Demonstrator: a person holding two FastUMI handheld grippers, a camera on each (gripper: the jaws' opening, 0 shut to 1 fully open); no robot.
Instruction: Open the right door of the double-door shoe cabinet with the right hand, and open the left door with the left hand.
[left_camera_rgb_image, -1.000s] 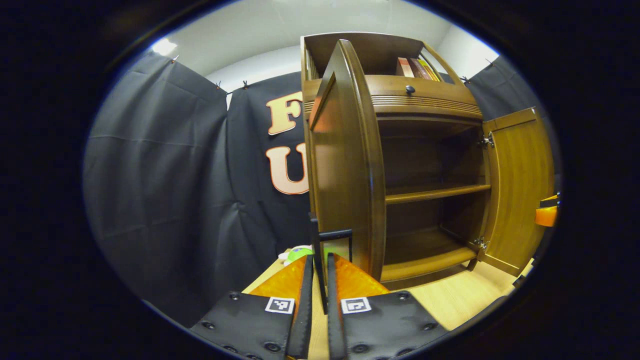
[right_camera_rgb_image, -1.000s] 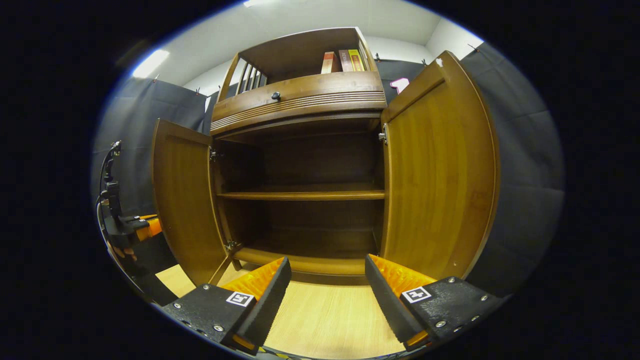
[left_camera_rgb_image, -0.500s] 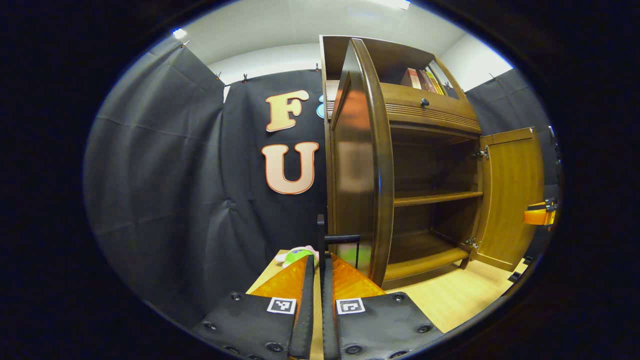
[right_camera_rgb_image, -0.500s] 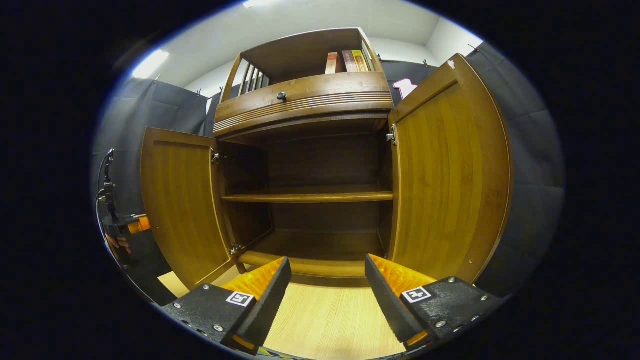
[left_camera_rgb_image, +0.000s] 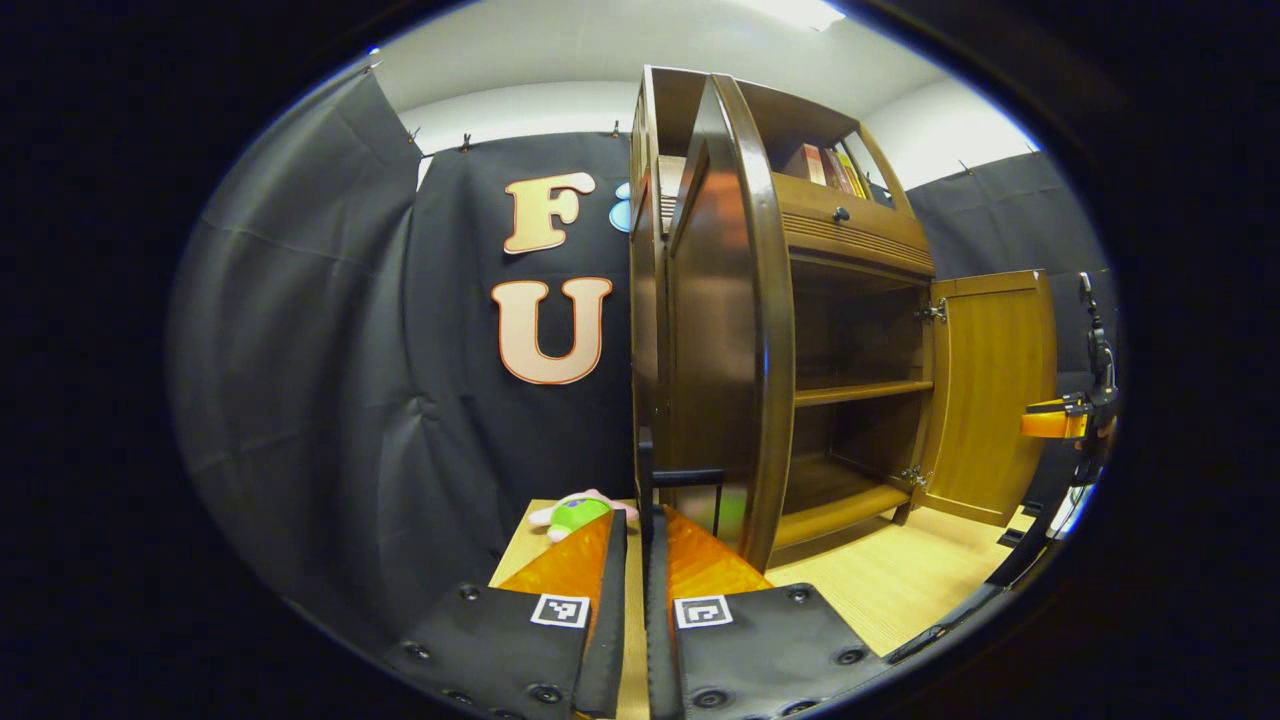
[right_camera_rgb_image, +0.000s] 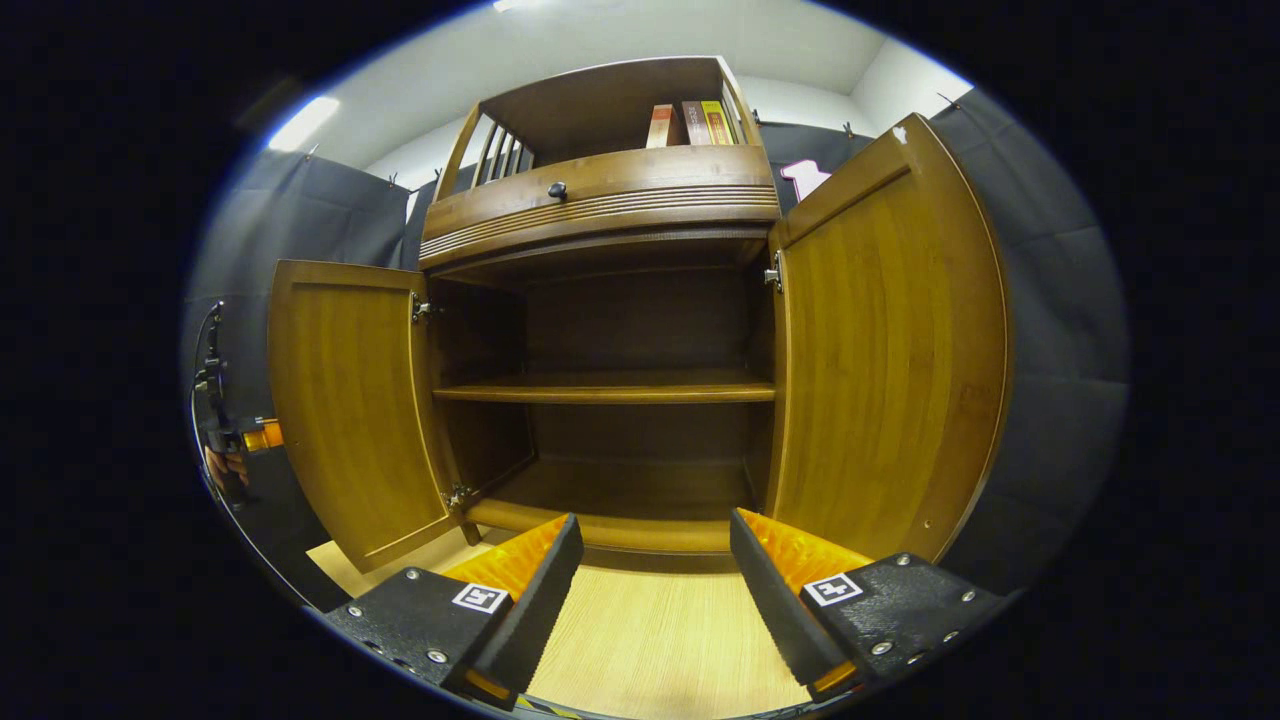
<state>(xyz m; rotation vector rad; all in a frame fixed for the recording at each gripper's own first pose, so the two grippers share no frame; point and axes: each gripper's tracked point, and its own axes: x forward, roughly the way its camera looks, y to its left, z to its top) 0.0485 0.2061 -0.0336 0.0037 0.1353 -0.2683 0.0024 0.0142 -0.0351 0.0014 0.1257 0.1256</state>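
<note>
The brown shoe cabinet stands with both doors swung out. In the left gripper view the left door is nearly edge-on, and my left gripper is shut on its black handle. The right door stands wide at the far side, with the right gripper beside it. In the right gripper view my right gripper hangs open and empty before the cabinet's lower shelf, between the left door and the right door. The left gripper shows past the left door's edge.
A green and pink plush toy lies on the light wooden surface left of the cabinet. Books stand on the top shelf above a drawer with a dark knob. An inner shelf is bare. Black cloth walls surround the booth.
The left door has swung further outward with my left gripper holding its handle. The right gripper and the right door have stayed almost still.
</note>
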